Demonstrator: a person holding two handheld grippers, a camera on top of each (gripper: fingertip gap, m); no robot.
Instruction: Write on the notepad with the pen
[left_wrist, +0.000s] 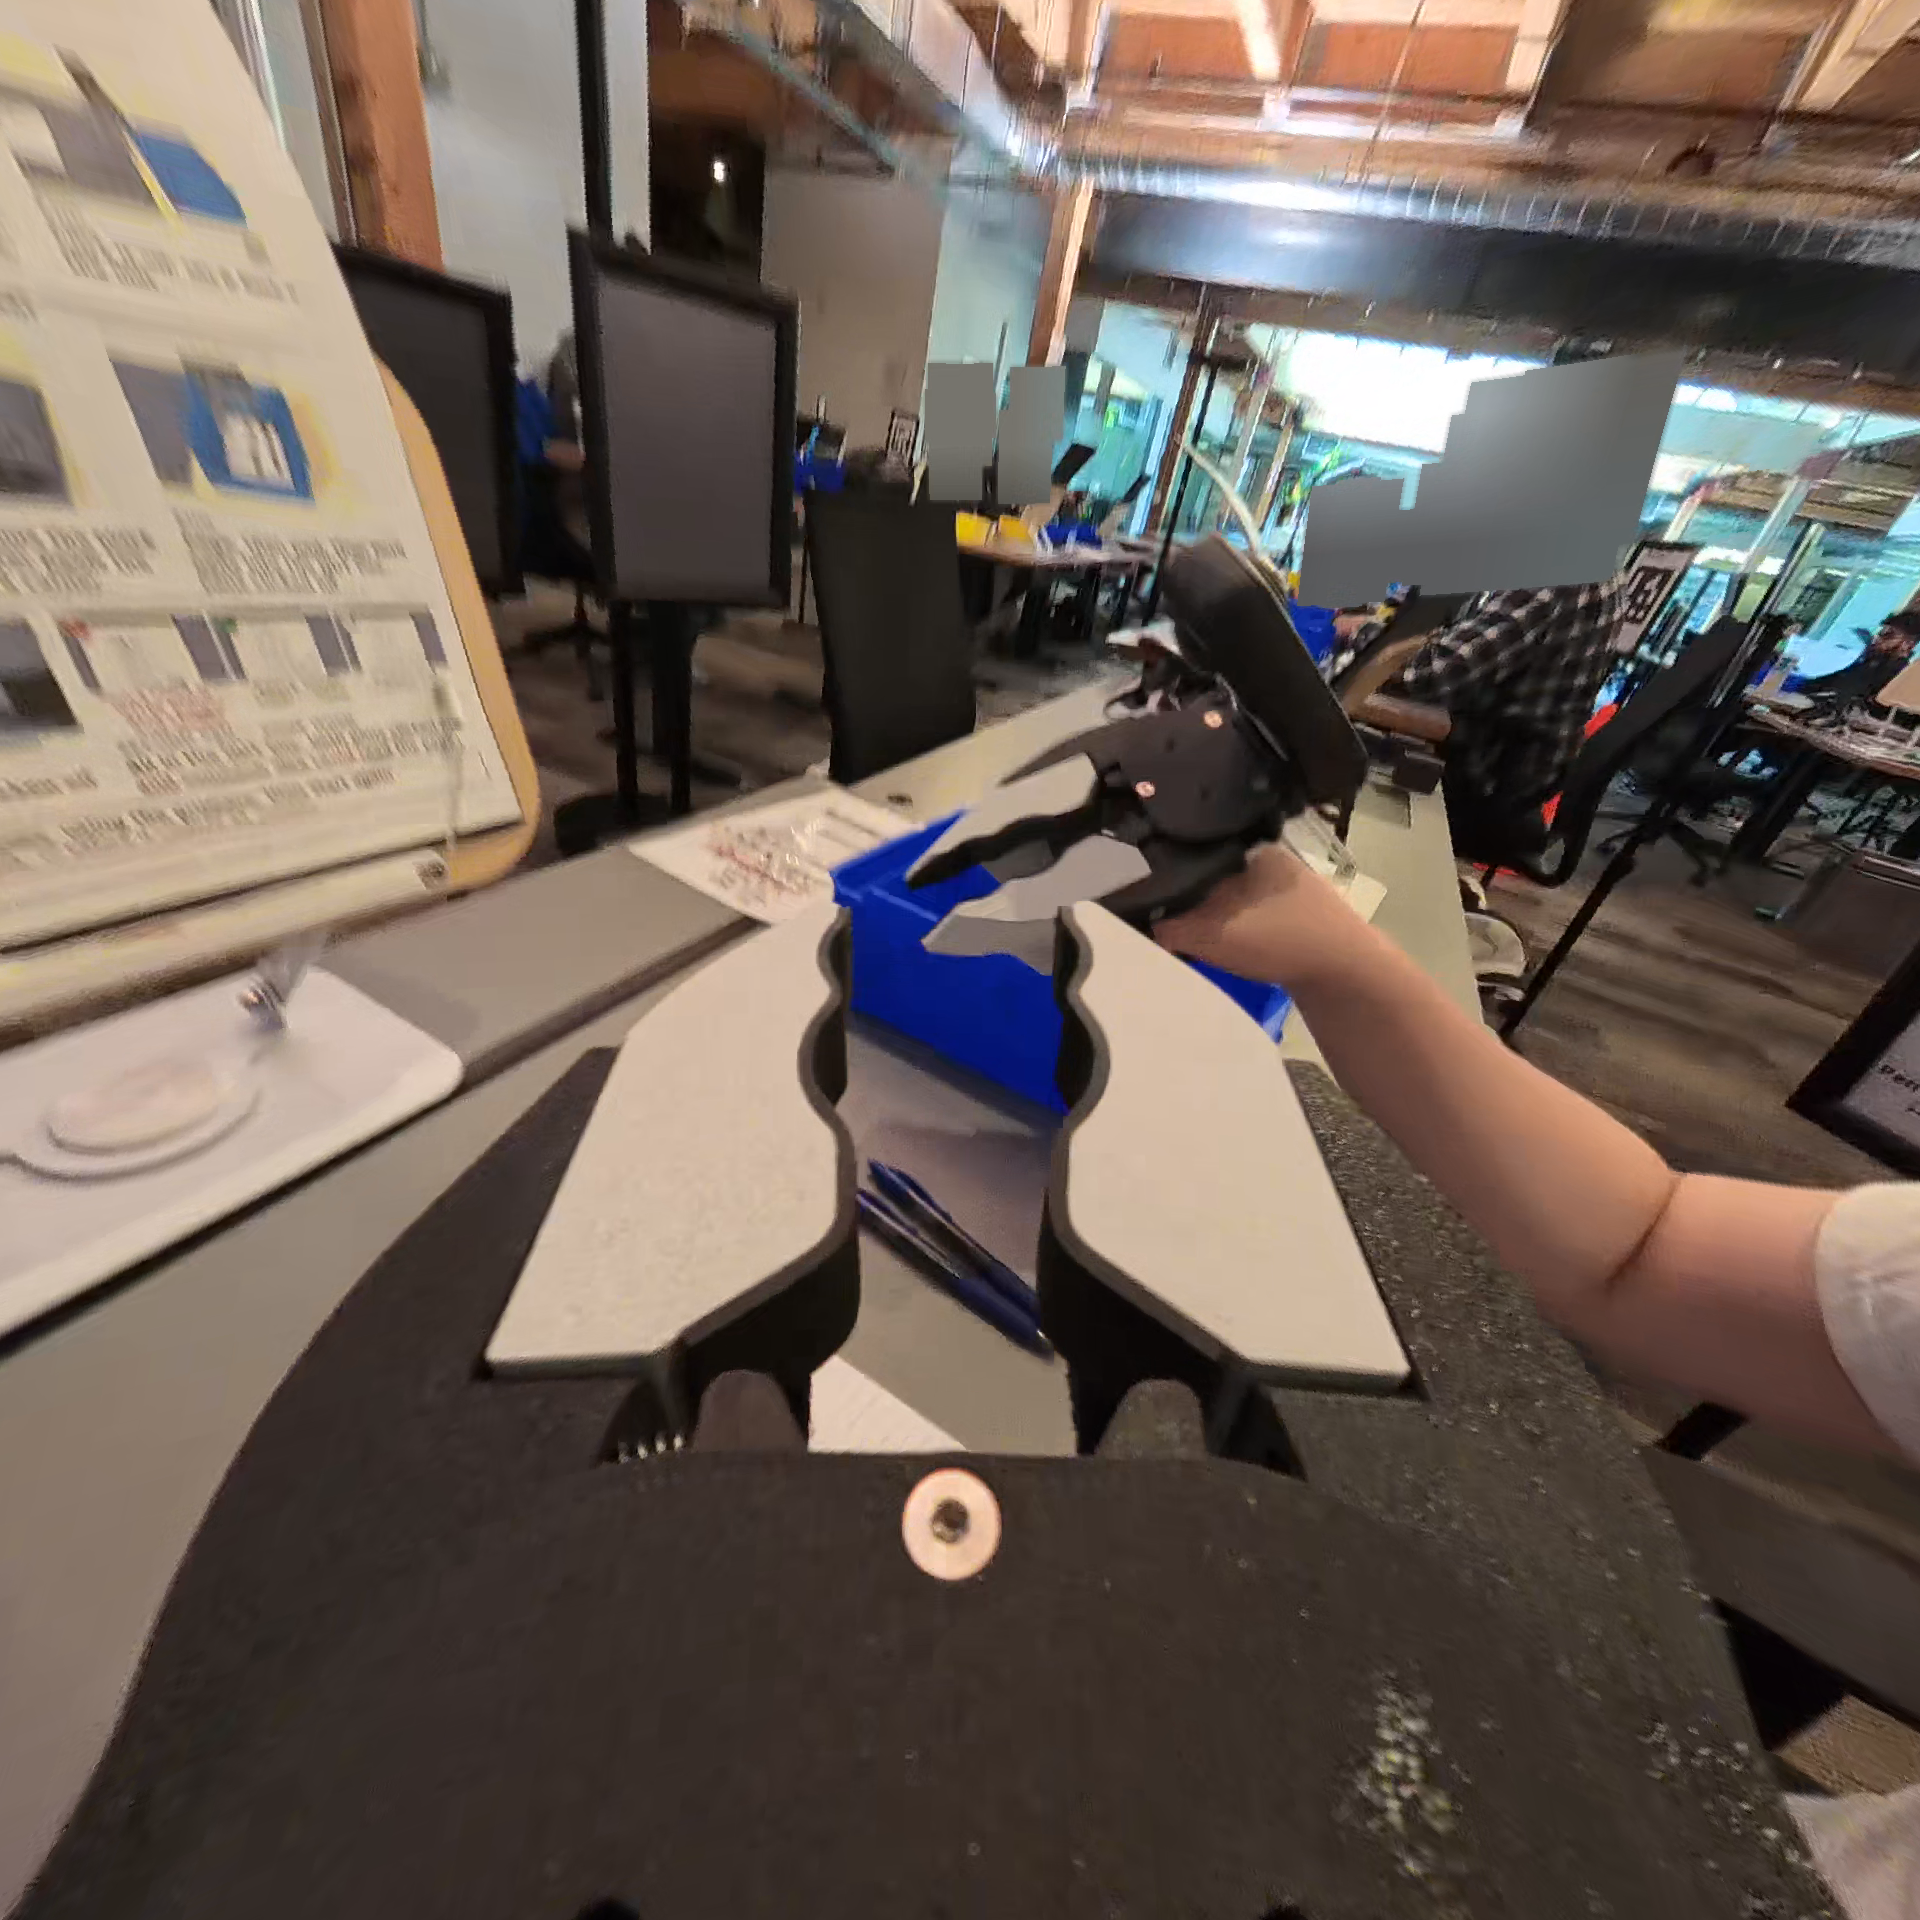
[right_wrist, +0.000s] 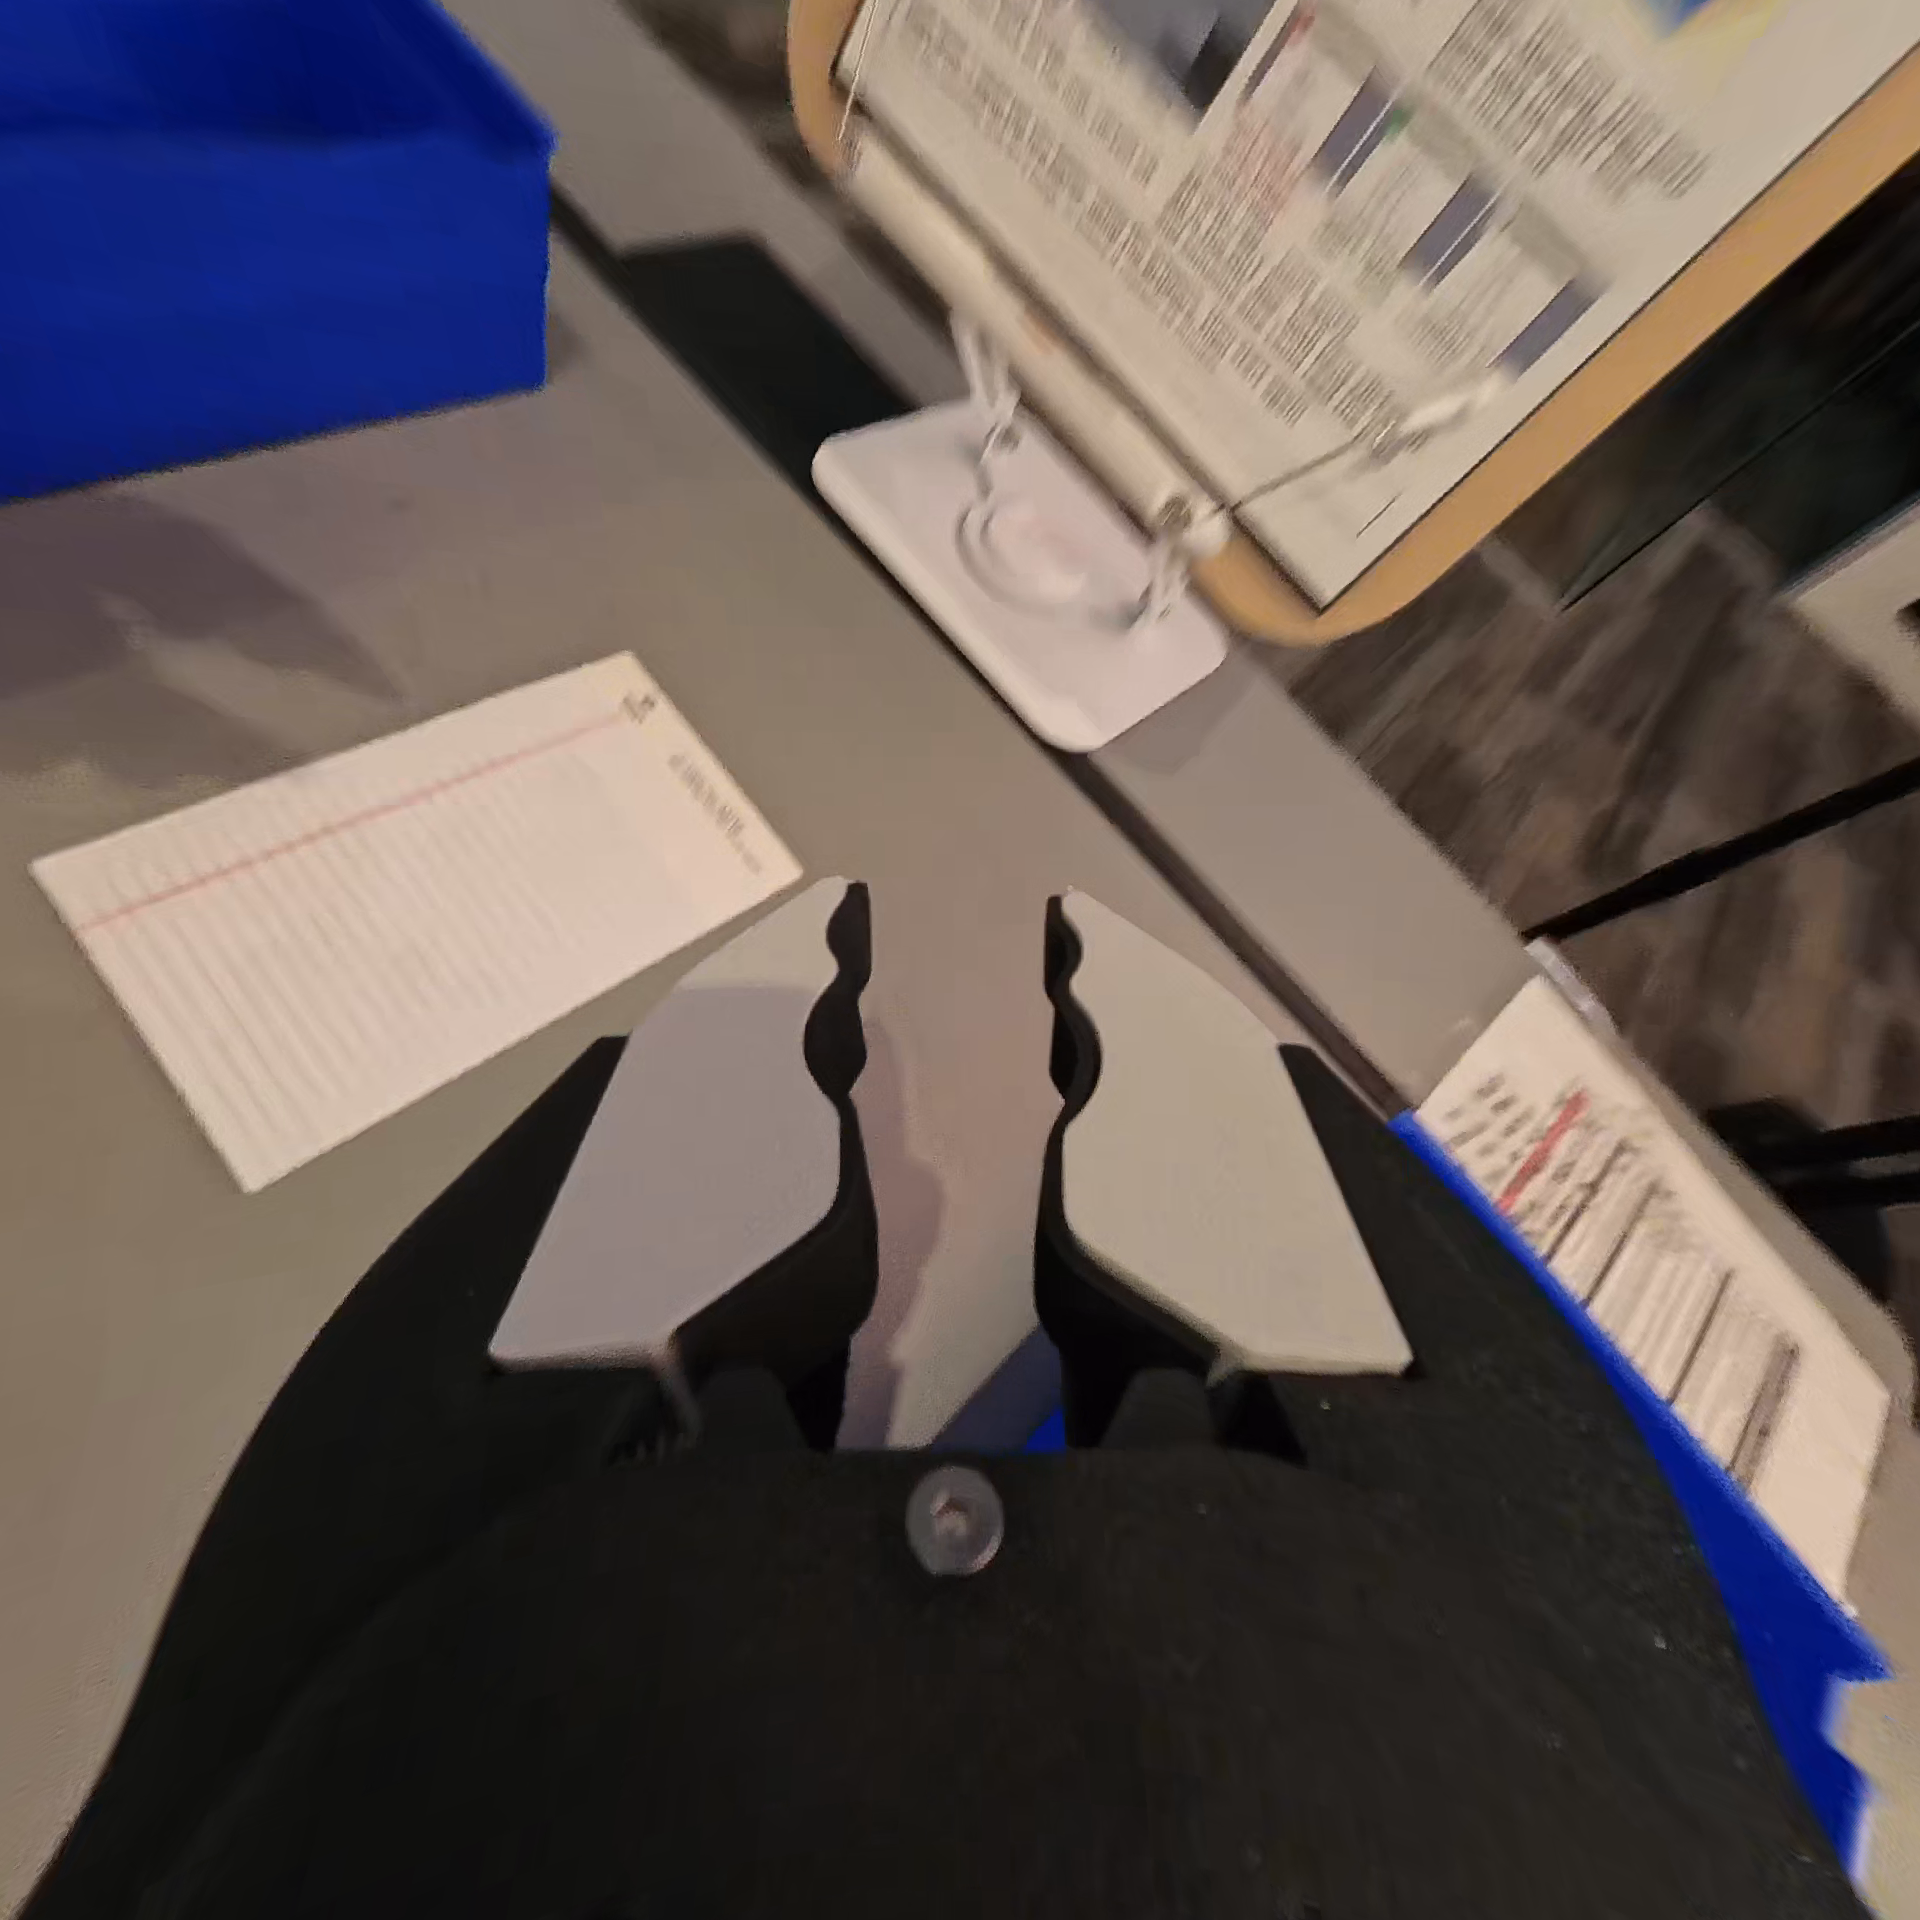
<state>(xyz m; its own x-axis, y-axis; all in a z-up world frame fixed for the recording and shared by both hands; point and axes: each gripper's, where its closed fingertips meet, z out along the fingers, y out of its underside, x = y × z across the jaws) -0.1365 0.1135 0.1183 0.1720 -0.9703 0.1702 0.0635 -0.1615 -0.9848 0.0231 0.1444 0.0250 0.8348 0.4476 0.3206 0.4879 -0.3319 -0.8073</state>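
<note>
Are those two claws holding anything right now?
No. Both the left hand-held gripper and the right one are open and empty; the pens lie on the table.

Open-plan office — desks (left_wrist: 1049, 561), monitors (left_wrist: 686, 457), office chairs (left_wrist: 894, 634), exposed ceiling beams (left_wrist: 1351, 62).

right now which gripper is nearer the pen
Left. The left gripper hangs open directly over the pen; the right gripper is raised beyond it, above the blue bin.
</note>
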